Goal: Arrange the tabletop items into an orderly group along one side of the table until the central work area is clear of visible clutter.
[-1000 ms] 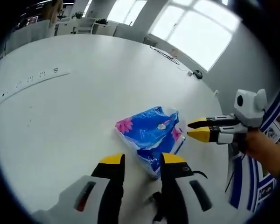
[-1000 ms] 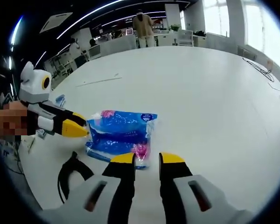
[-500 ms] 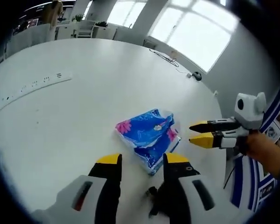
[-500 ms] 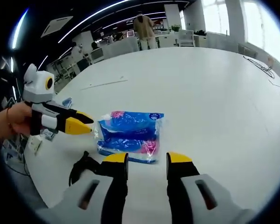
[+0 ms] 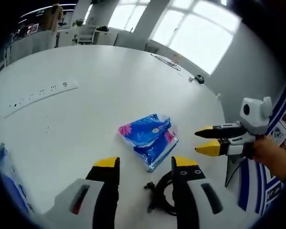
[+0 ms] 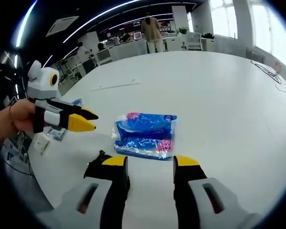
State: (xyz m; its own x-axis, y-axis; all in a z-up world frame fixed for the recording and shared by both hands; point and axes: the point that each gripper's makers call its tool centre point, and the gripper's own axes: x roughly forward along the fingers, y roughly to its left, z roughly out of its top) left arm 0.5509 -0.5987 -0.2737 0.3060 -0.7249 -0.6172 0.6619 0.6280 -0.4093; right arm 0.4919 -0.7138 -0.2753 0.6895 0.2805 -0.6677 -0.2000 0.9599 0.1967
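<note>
Both grippers hang over the round white table [image 5: 100, 90] with nothing between their yellow-tipped jaws. At the bottom centre of the left gripper view, the left gripper [image 5: 144, 163] stands wide apart; at the bottom centre of the right gripper view, the right gripper [image 6: 145, 161] is equally spread. Just beyond each pair of tips lies the task's thing — a flat blue plastic packet printed with pink flowers [image 5: 147, 139] — resting on the tabletop near the middle of both views [image 6: 145, 135], touched by neither tool. A black coiled cable [image 5: 161, 195] sits low in the left gripper view, just beside that gripper's jaws. On the upper left, a long white power strip [image 5: 40, 92] lies well apart from the packet.
</note>
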